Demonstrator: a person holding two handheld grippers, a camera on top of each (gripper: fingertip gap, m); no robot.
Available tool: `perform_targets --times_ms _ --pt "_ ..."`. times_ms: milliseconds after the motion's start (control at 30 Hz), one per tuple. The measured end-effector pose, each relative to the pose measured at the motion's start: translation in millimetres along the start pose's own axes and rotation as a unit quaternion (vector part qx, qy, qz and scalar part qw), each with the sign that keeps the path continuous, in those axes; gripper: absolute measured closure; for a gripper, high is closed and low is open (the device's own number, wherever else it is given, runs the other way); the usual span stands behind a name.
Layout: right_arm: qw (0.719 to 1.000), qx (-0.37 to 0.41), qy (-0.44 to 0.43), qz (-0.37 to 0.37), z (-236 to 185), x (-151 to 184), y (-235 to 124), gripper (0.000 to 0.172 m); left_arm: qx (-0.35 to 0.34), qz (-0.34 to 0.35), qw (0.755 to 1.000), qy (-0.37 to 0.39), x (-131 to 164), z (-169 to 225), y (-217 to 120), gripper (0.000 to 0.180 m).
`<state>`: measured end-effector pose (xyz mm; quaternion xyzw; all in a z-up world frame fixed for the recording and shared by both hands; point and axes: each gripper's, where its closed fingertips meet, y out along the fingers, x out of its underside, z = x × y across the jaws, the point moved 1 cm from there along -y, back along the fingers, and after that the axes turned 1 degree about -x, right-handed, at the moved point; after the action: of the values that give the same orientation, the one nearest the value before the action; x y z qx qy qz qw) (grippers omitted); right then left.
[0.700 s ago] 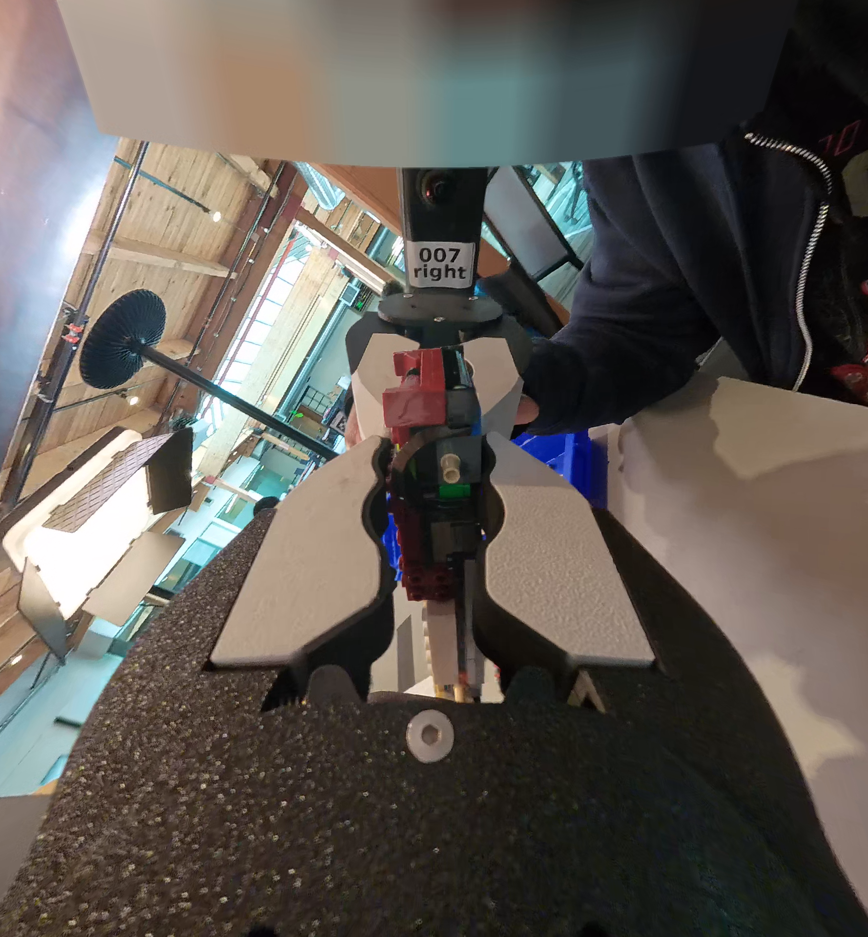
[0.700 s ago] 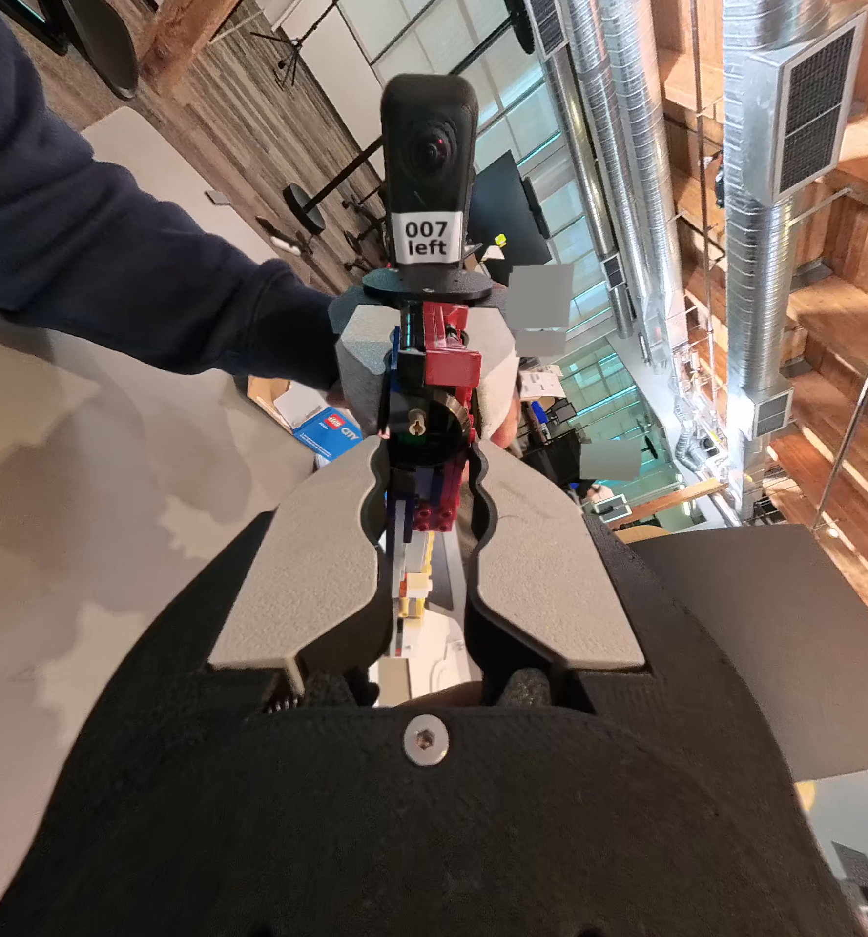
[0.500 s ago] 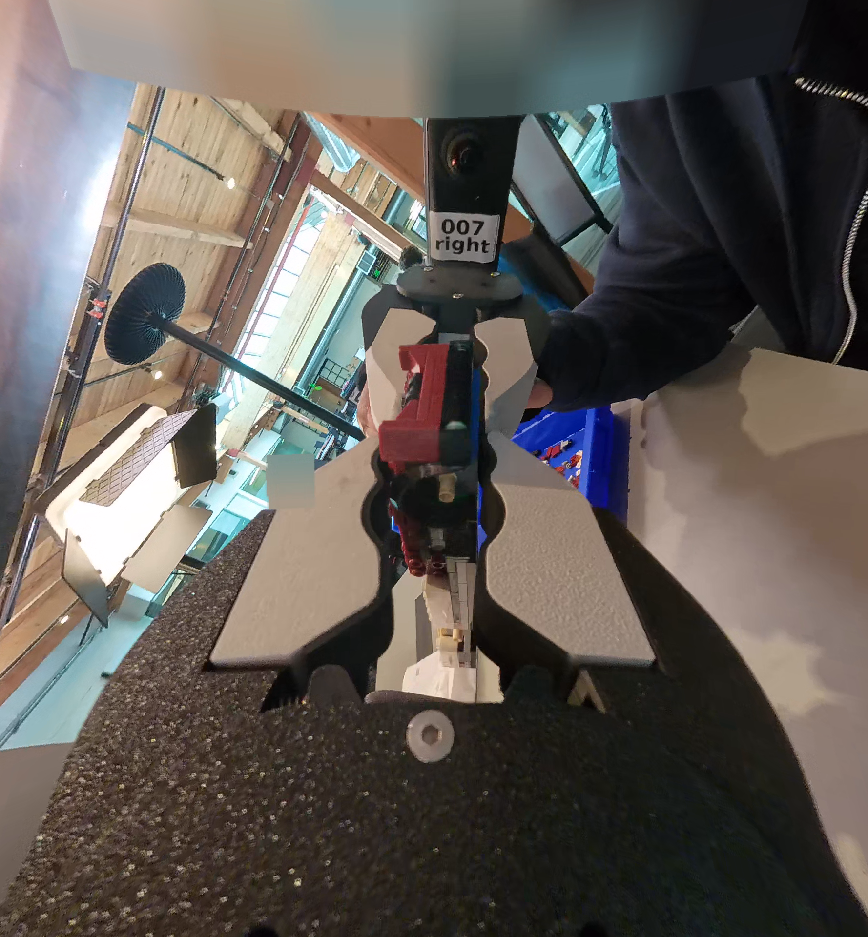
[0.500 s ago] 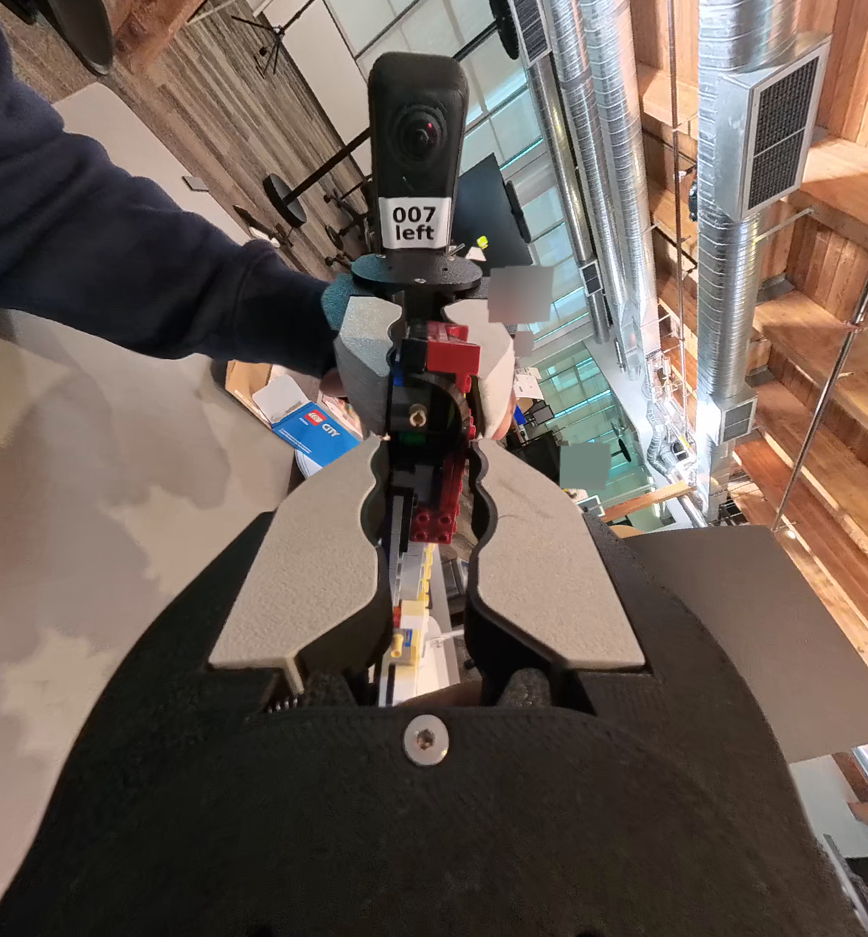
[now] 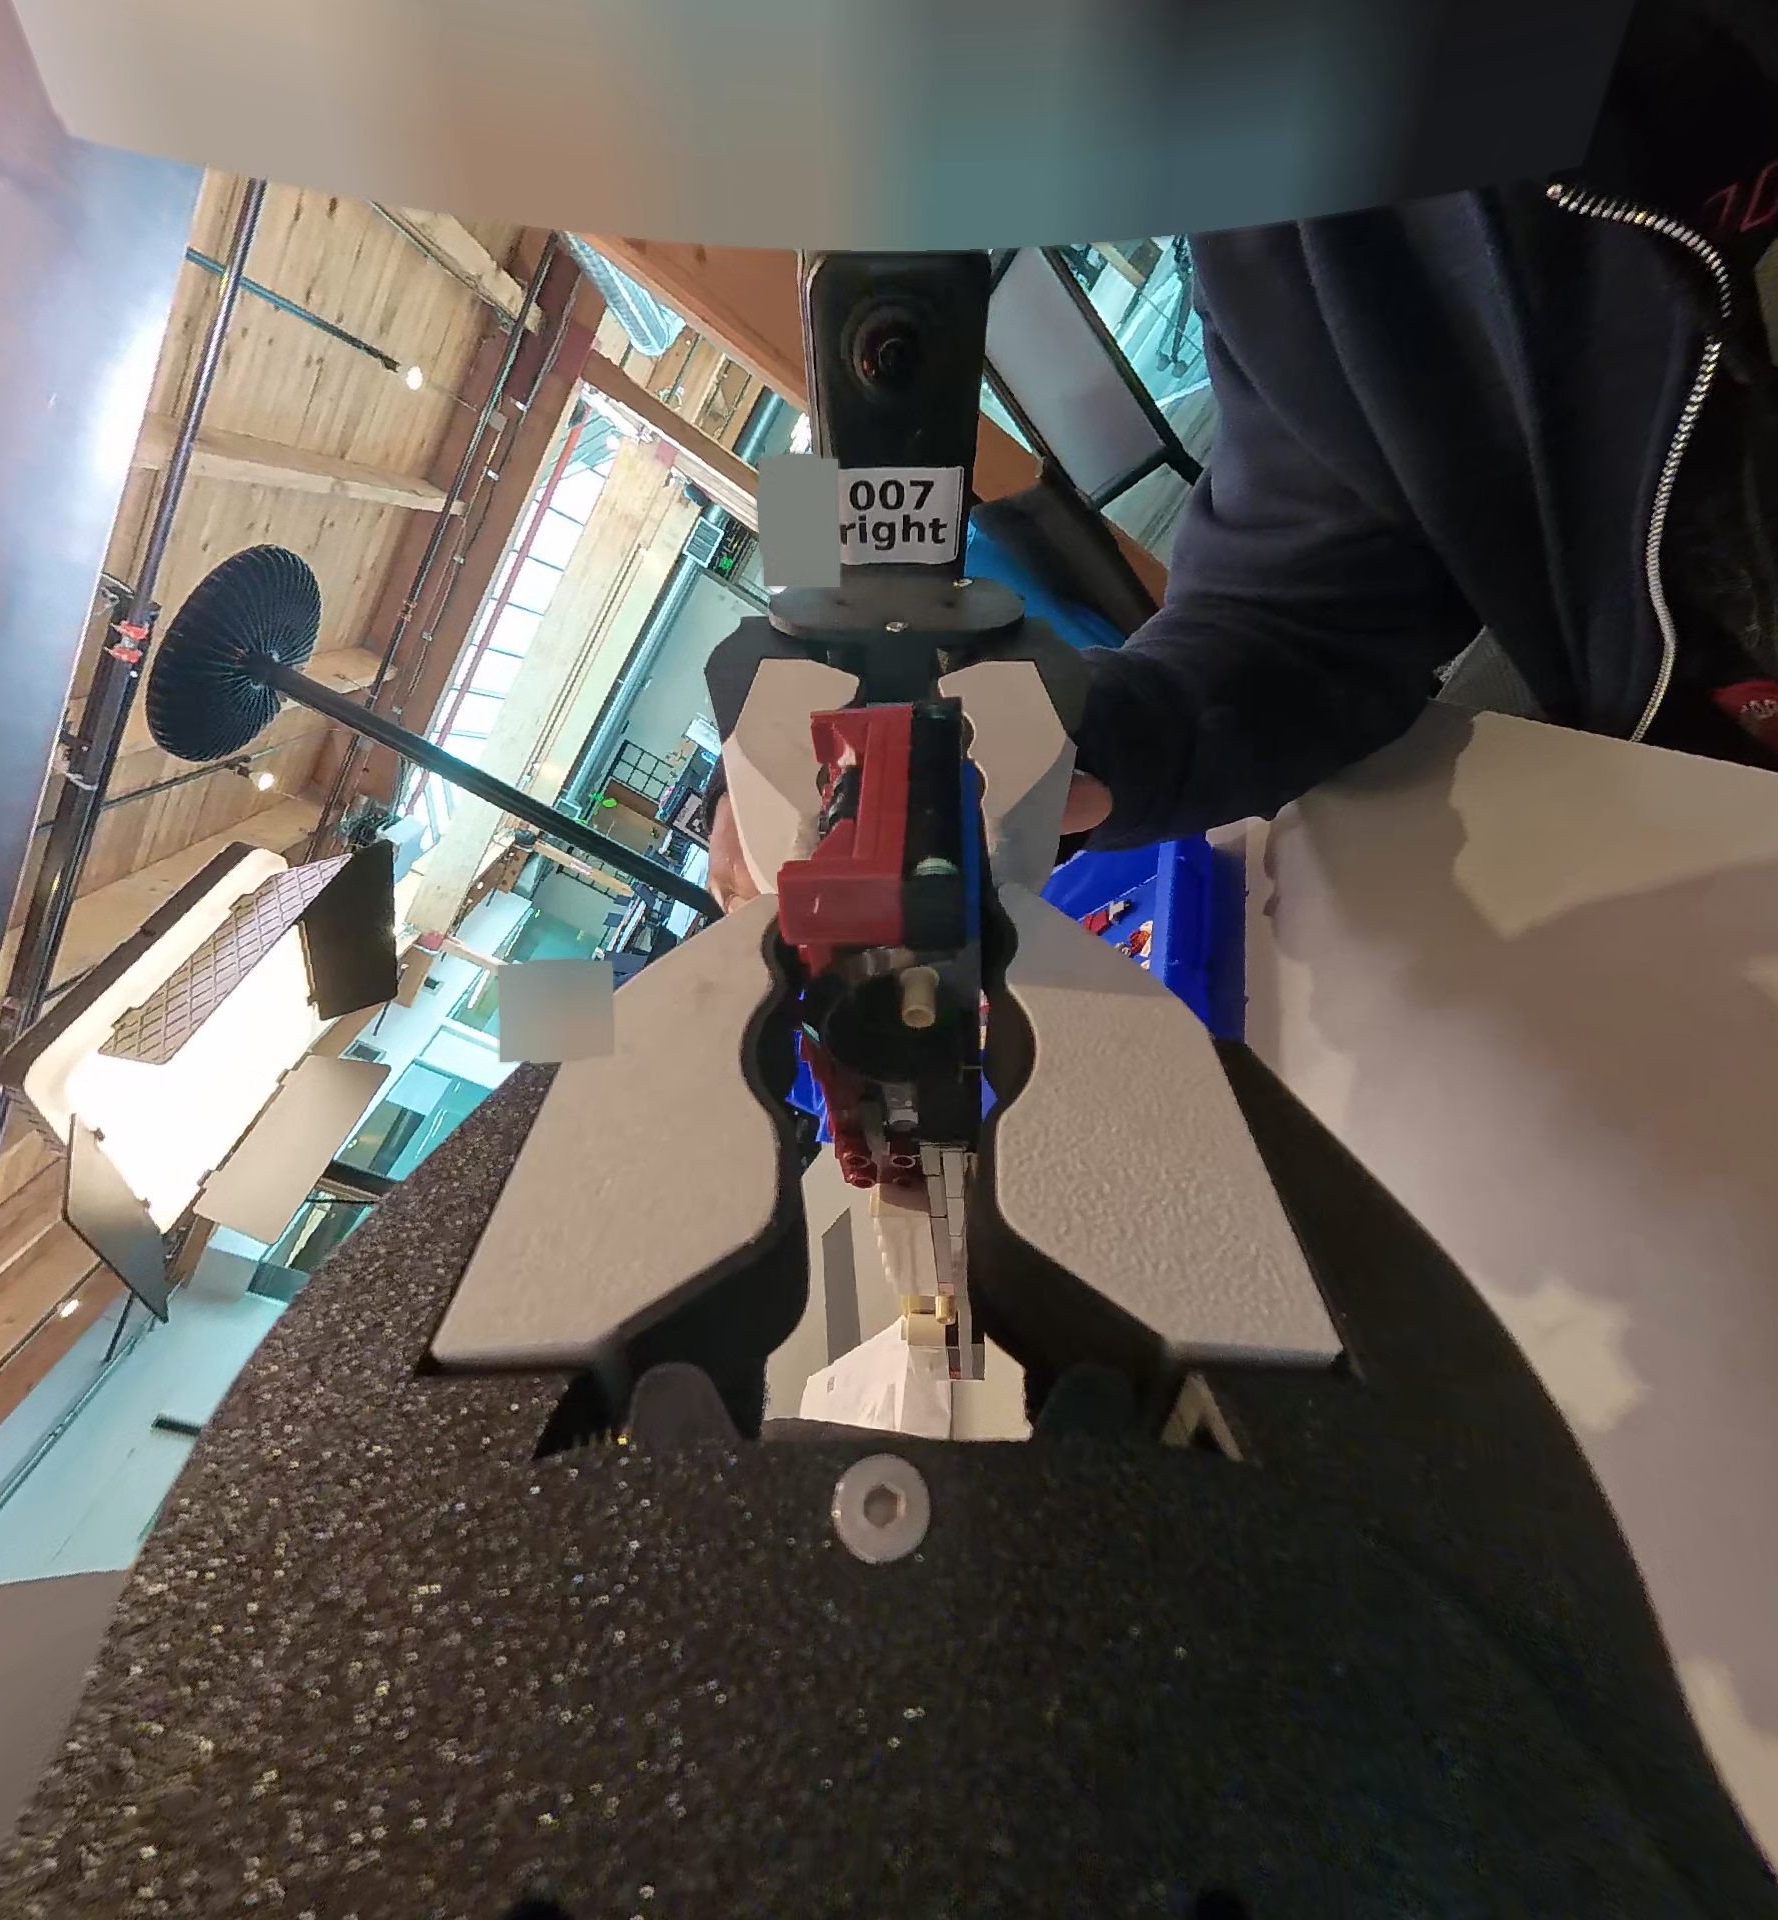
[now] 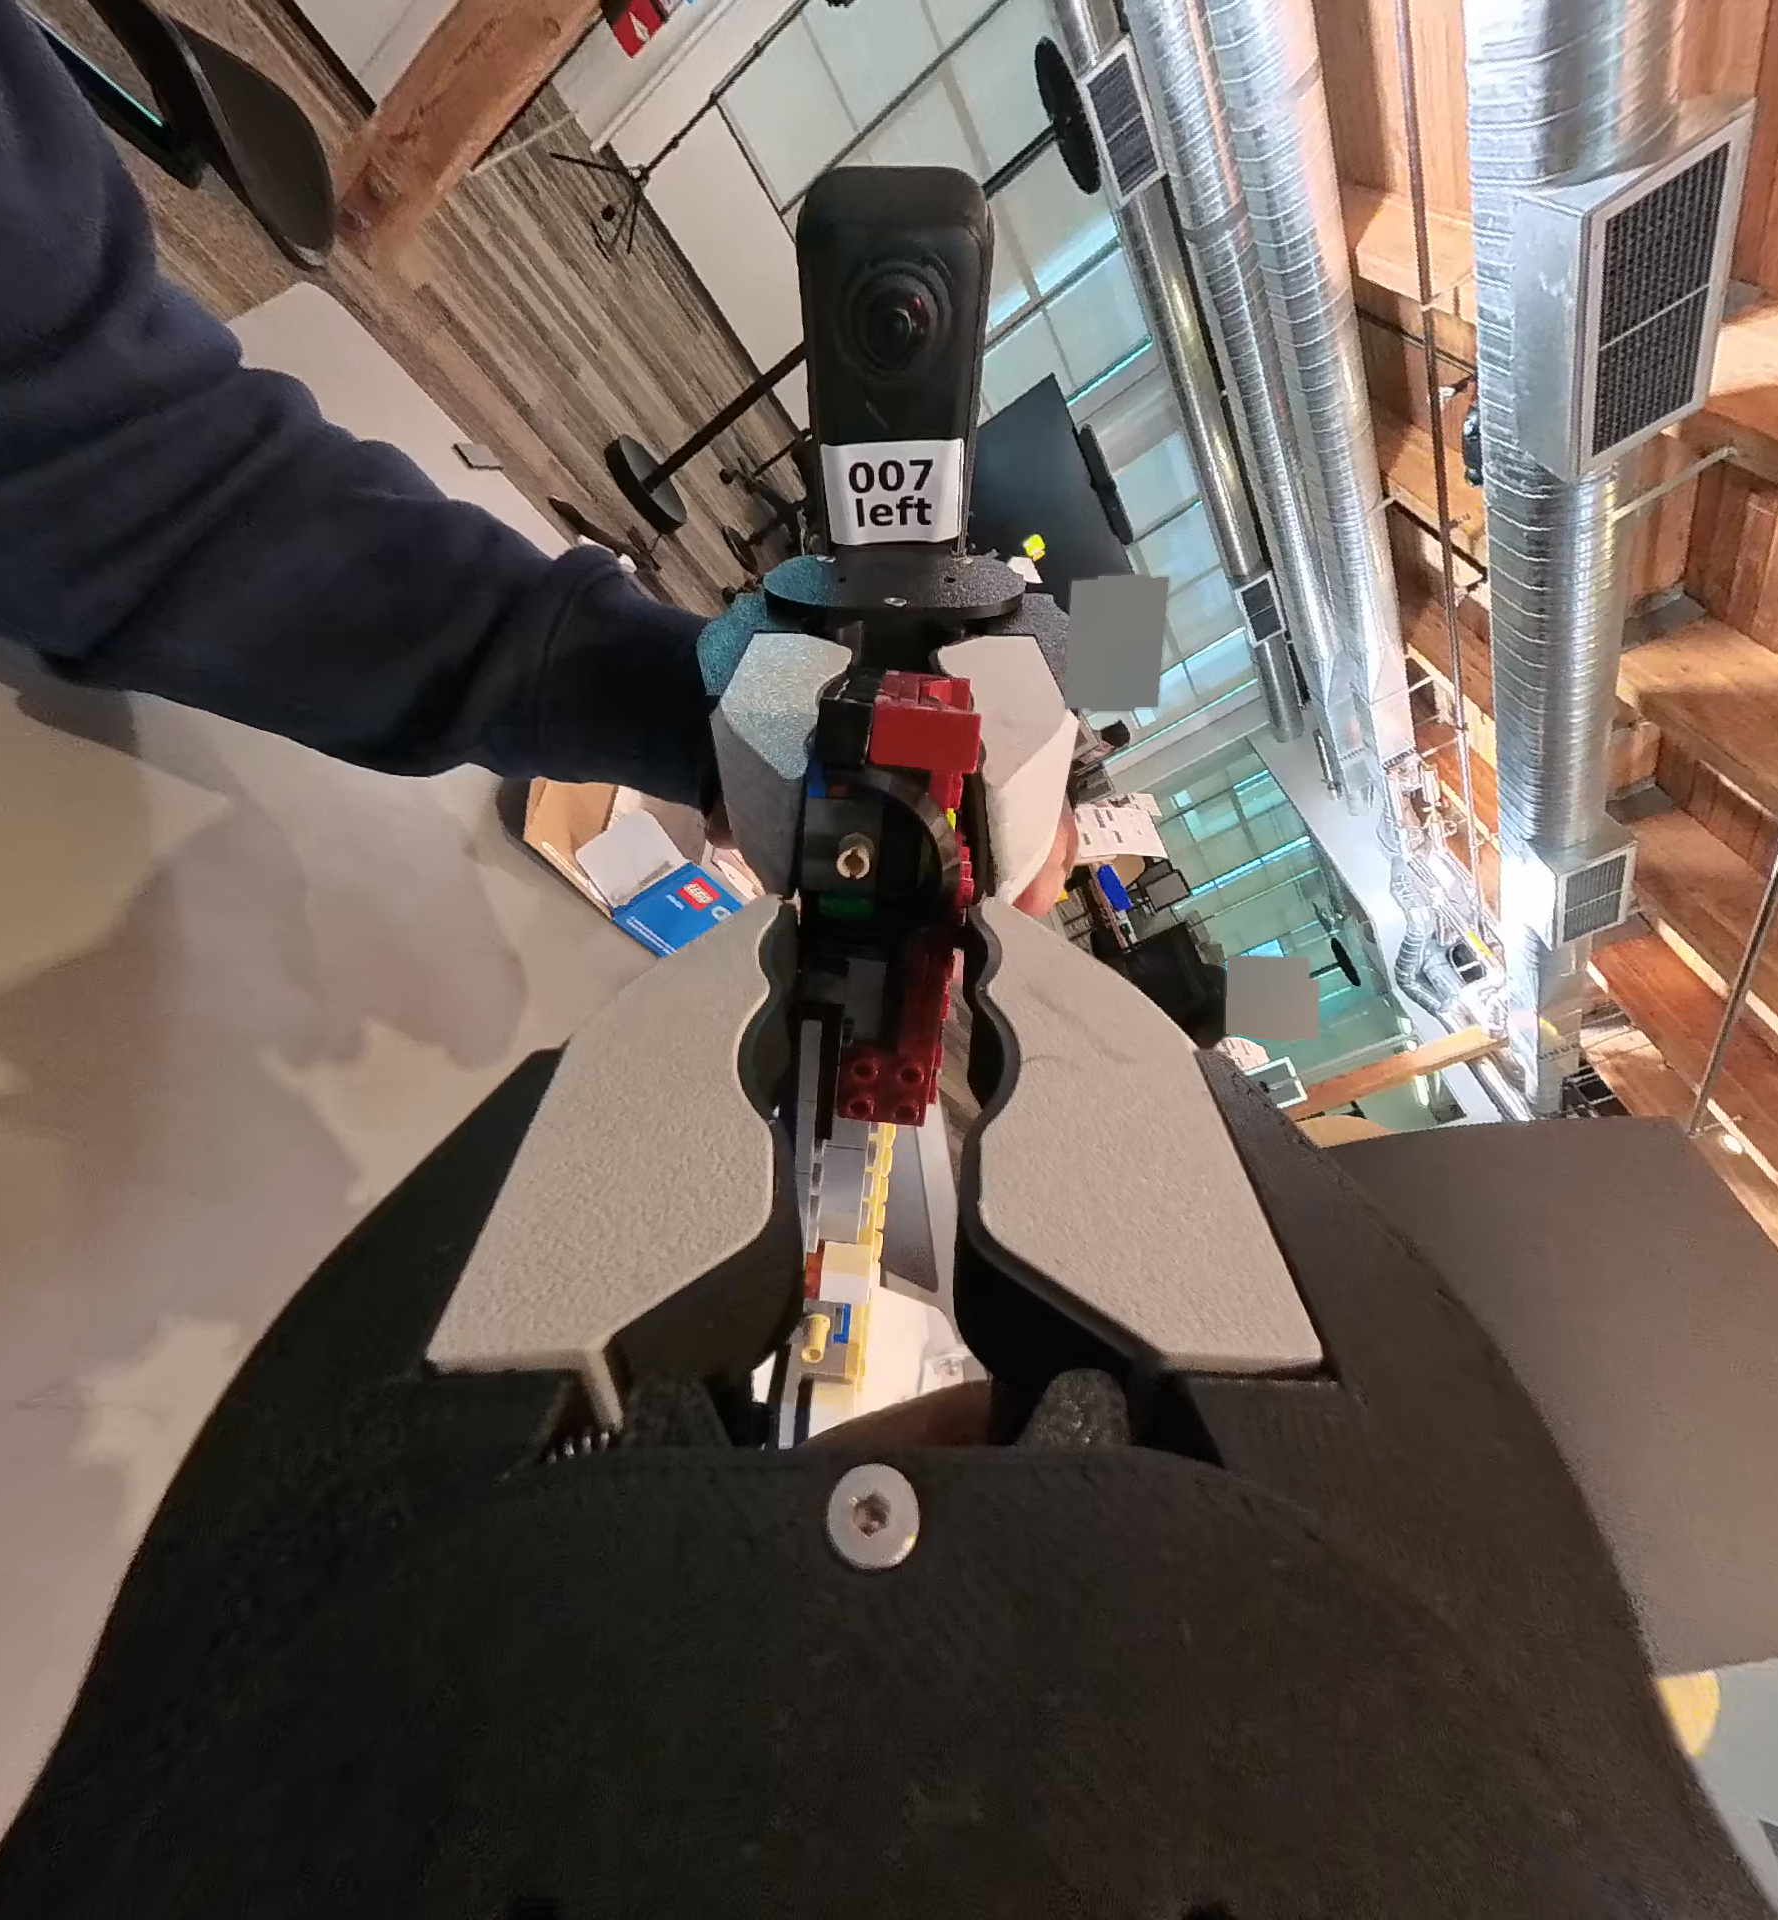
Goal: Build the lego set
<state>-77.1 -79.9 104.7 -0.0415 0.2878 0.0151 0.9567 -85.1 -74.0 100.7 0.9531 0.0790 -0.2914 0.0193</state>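
Note:
A toy brick model (image 5: 857, 831), red and black with a black wheel and a tan axle pin, is held in the air between both grippers, which face each other. My left gripper (image 5: 890, 935) is shut on one end of it, with both grey fingers (image 5: 656, 1101) pressed against its sides. The right gripper (image 5: 895, 790) shows beyond it, clamped on the far end. In the right wrist view my right gripper (image 6: 880, 935) is shut on the same model (image 6: 921, 727), and the left gripper (image 6: 890, 821) grips its far end. White and yellow bricks of the model (image 6: 849, 1247) run back between my fingers.
A white table (image 5: 1539, 1039) lies to the right in the left wrist view, with a blue bin (image 5: 1191, 914) of loose bricks at its edge. In the right wrist view the table (image 6: 137, 1039) is on the left, with an open cardboard box (image 6: 573, 821) and a blue booklet (image 6: 677, 904). A person's dark sleeve (image 6: 241, 540) reaches in. Only a small space, under 4 cm, lies between the two pairs of fingers.
Both grippers and the model between them have swung slightly together, so the background has shifted. Both grasps on the model stay as they were.

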Motion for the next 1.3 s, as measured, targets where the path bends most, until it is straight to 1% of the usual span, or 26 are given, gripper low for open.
perform_targets --times_ms 200,367,467,667,767,933,1133,1300 --pt "1.0 0.005 -0.004 -0.005 2 4 0 0.142 -0.007 0.001 1.0 -0.015 4 -2 0 0.147" --pt "1.0 0.012 -0.009 -0.003 3 4 1 0.143 -0.014 -0.028 0.999 -0.022 15 -3 -3 0.143" --pt "1.0 0.012 -0.004 0.006 3 1 1 0.142 -0.011 -0.013 0.999 -0.028 13 -2 -3 0.147" --pt "1.0 0.015 0.008 0.011 5 1 1 0.142 -0.011 -0.004 0.999 -0.03 12 -3 -2 0.147" --pt "0.999 0.028 0.015 0.01 10 2 0 0.142 -0.032 0.002 0.999 -0.036 14 -9 -3 0.145" --pt "0.998 0.036 0.055 0.009 18 9 0 0.142 -0.053 -0.007 0.997 -0.061 20 -17 -3 0.143" --pt "0.992 0.021 0.122 0.03 22 16 2 0.142 -0.049 -0.008 0.993 -0.111 27 -20 -4 0.143" --pt "0.984 0.01 0.171 0.043 25 25 3 0.142 -0.046 -0.03 0.987 -0.149 36 -23 -4 0.144"
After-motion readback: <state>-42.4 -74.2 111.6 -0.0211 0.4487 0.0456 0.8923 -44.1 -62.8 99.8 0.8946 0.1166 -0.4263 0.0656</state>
